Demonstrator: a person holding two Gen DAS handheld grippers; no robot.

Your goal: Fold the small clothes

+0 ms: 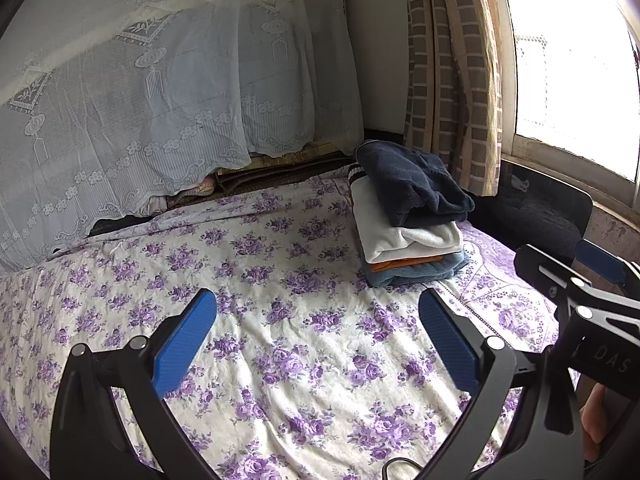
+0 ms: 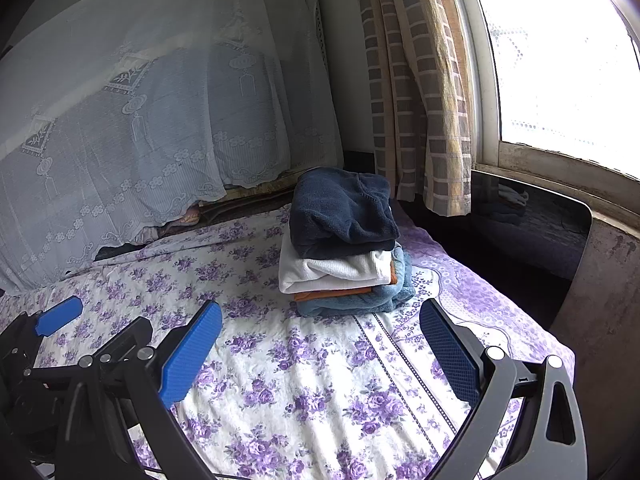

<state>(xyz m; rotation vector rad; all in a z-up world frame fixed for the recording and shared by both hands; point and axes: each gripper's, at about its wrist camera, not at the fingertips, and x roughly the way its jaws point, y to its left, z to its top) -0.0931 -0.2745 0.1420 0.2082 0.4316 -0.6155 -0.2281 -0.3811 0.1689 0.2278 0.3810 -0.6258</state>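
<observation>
Hovering over the floral bed: left gripper, fingers wide, empty; right gripper, fingers wide, empty. Folded clothes stack, navy piece topmost, at twelve o'clock. No unfolded garment visible; locate one before grasping, leaving stack undisturbed.

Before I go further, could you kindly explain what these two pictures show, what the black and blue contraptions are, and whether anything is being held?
These are not robot arms. A person holds a two-finger gripper in each hand, and a fisheye camera on each gripper looks forward along its blue fingers. One picture comes from the left gripper, the other from the right gripper; each camera also catches the other gripper at its edge. Both stand wide open over a bed with a purple floral sheet, holding nothing. Near the far corner sits a stack of folded clothes: a dark navy piece on top, then white, orange, and light blue at the bottom. Behind are a lace cover, a checked curtain and a window.
</observation>
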